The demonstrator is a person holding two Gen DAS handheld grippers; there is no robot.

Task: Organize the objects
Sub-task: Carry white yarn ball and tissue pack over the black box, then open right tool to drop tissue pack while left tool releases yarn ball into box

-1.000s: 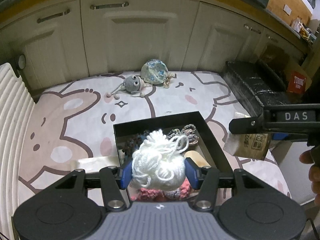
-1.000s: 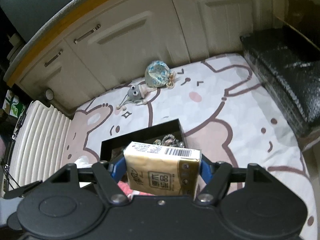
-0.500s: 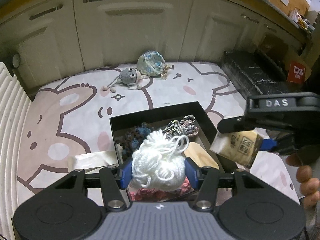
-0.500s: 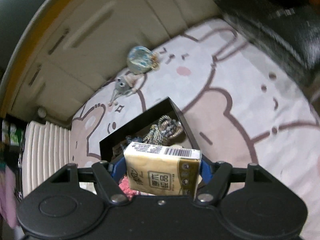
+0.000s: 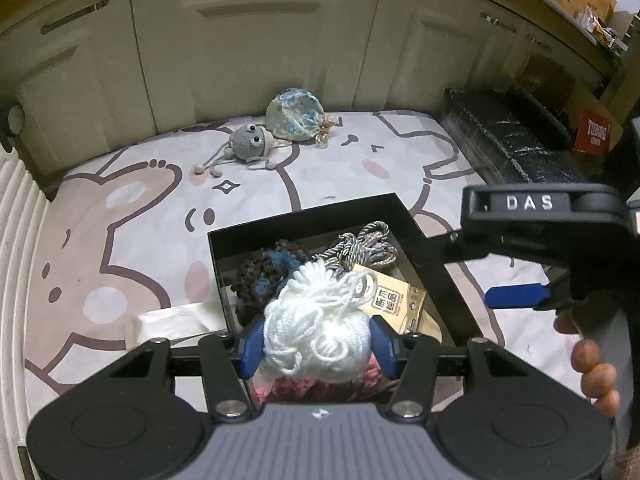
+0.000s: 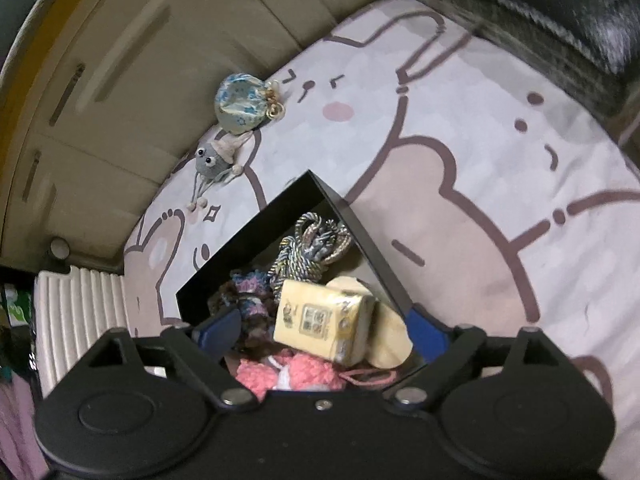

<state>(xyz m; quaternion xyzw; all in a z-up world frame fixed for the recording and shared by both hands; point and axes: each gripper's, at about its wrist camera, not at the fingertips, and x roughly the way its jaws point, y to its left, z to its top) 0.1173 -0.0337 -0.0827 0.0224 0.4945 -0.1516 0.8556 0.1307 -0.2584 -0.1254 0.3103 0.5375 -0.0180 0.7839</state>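
My left gripper is shut on a white yarn ball, held over the near end of a black box. Inside the box lie a braided cord, dark blue-brown yarn and pink yarn. My right gripper hangs over the box with its jaws opening. The yellow tissue pack rests tilted on the box's contents between the blue pads, touching neither. From the left wrist, the right gripper stands at the box's right rim, the pack below it.
A grey crochet toy and a blue floral pouch lie on the cartoon mat near the cabinets. A black wrapped bundle borders the right side, a white ribbed panel the left. White paper lies left of the box. A person's fingers hold the right gripper.
The right gripper sank toward the box and rolled; its jaws spread and the tissue pack dropped out of them into the box. The left gripper kept the yarn ball in place.
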